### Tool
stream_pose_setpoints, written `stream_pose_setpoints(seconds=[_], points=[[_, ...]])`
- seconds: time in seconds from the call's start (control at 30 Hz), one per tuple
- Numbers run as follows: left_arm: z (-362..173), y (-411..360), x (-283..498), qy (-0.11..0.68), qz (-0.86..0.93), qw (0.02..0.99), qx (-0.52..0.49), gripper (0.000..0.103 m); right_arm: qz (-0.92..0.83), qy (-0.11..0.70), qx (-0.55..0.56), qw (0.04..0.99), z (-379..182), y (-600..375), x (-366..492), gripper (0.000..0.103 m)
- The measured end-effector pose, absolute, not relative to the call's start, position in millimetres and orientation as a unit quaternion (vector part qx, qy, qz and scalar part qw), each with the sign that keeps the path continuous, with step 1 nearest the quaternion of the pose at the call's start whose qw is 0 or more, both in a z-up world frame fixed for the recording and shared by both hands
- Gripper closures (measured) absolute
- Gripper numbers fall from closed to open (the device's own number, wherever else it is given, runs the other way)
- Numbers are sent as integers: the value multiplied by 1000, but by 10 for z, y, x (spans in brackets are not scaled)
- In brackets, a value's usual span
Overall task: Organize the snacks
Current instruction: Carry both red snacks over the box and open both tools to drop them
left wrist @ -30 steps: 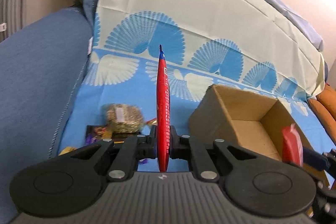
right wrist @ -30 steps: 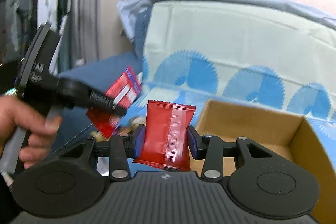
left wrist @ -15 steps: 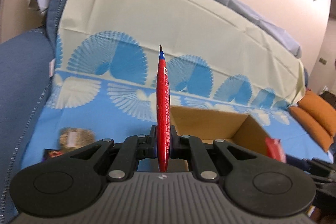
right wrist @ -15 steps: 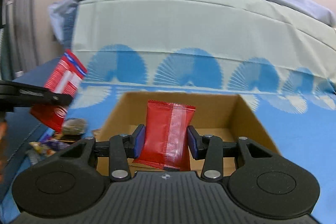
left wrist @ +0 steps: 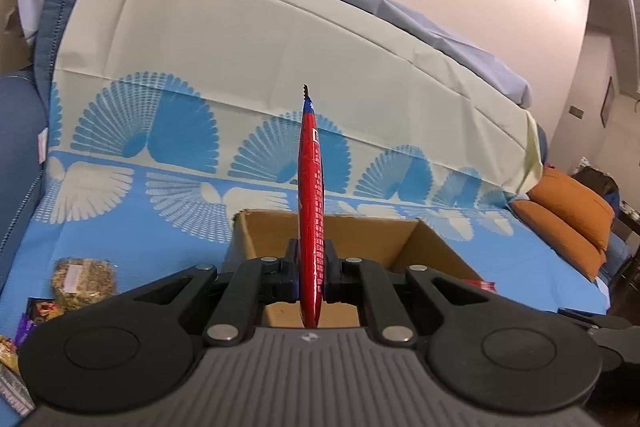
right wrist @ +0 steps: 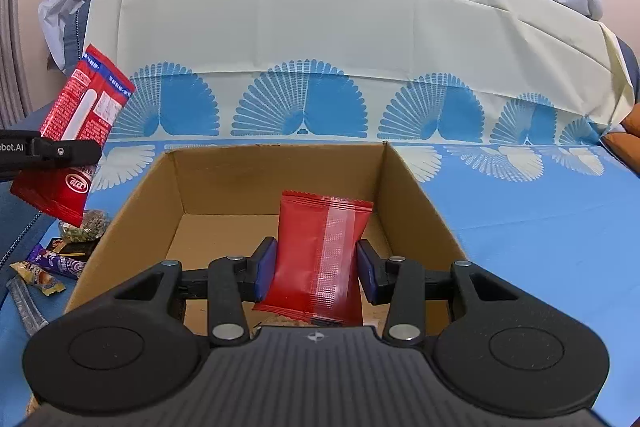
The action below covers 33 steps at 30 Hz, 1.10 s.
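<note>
On the blue fan-patterned bedsheet (right wrist: pixel 520 203), an open brown cardboard box (right wrist: pixel 412 187). Right gripper (right wrist: pixel 316 267) pinching a plain glossy red snack packet (right wrist: pixel 312 251), left gripper (left wrist: pixel 311 277) clamping a printed red-and-blue packet (left wrist: pixel 310 211) edge-on. Now both swung over the box, formerly left of it.

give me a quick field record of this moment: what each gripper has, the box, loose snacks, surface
left gripper: shut on red and blue snack packet, seen edge-on
right gripper: shut on red sachet, held over the box
cardboard box: open, upright; something pale lies near its front edge
loose snacks: round seed cake and small wrappers left of the box
surface: blue fan-print cloth
</note>
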State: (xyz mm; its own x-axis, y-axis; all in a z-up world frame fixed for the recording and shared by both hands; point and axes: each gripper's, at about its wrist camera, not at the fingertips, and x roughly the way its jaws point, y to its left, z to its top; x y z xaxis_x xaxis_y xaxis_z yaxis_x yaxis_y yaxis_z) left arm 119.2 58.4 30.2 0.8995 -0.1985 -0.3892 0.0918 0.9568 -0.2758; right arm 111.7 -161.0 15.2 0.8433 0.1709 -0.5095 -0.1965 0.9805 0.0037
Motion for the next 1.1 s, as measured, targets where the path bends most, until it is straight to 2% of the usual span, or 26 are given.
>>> stream_pose_setpoints(seconds=[0.93, 0.97, 1.0, 1.07, 1.1], points=[[369, 309, 1107, 188, -157, 963, -116, 91, 96, 264, -27, 959, 140, -1588, 1132, 57], [363, 304, 1123, 193, -162, 960, -120, 81, 94, 267, -27, 959, 133, -1583, 1137, 55], [358, 289, 1131, 197, -165, 959, -121, 64, 89, 270, -28, 958, 122, -1576, 1142, 44], [363, 253, 1112, 191, -161, 962, -109, 59, 79, 276, -29, 957, 101, -1565, 1155, 28], [364, 244, 1108, 190, -161, 963, -106, 59, 78, 278, -27, 957, 99, -1564, 1157, 27]])
